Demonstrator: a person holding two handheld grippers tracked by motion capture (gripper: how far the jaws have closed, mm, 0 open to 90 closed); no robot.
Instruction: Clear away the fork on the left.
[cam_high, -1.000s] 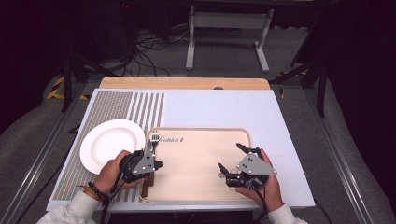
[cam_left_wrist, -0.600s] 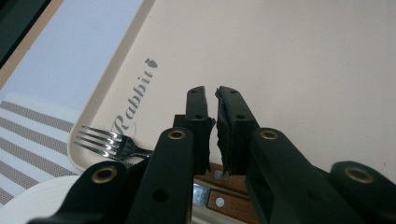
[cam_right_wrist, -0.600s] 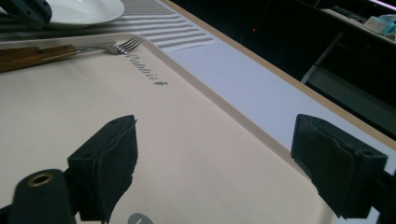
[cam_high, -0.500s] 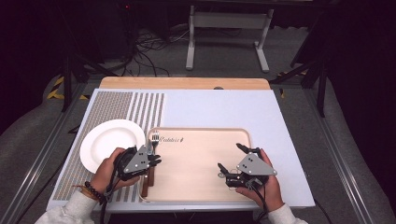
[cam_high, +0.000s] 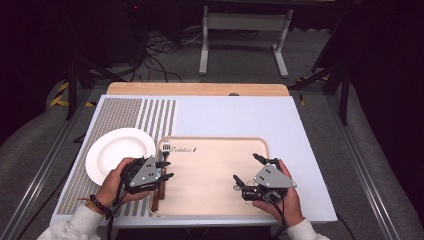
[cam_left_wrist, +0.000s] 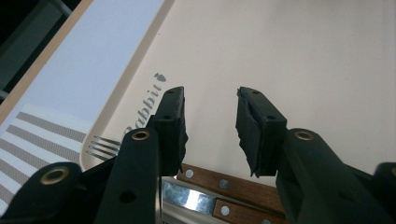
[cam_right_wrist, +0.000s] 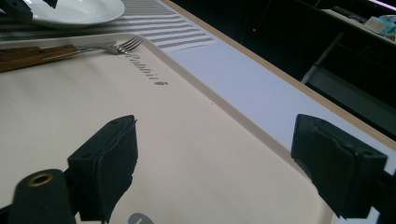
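A fork (cam_high: 164, 148) with a wooden handle lies along the left edge of a beige tray (cam_high: 215, 175), tines pointing away from me. My left gripper (cam_high: 167, 170) hovers over the handle. Its jaws have just been opening and now stand apart with nothing between them. In the left gripper view the gripper (cam_left_wrist: 210, 93) looks over the wooden handle (cam_left_wrist: 233, 186) and the fork tines (cam_left_wrist: 103, 145). My right gripper (cam_high: 246, 167) rests wide open over the tray's right part, and in its own view the gripper (cam_right_wrist: 219, 126) frames bare tray, with the fork (cam_right_wrist: 119, 46) far off.
A white plate (cam_high: 117, 152) sits left of the tray on a striped placemat (cam_high: 125, 115). Both lie on a white tabletop (cam_high: 240, 112) with a wooden strip along the far edge. A second wooden-handled piece with a shiny blade (cam_left_wrist: 187, 198) lies beside the fork handle.
The left gripper's jaws have parted, and the hand has shifted slightly left toward the plate. The right gripper has kept still.
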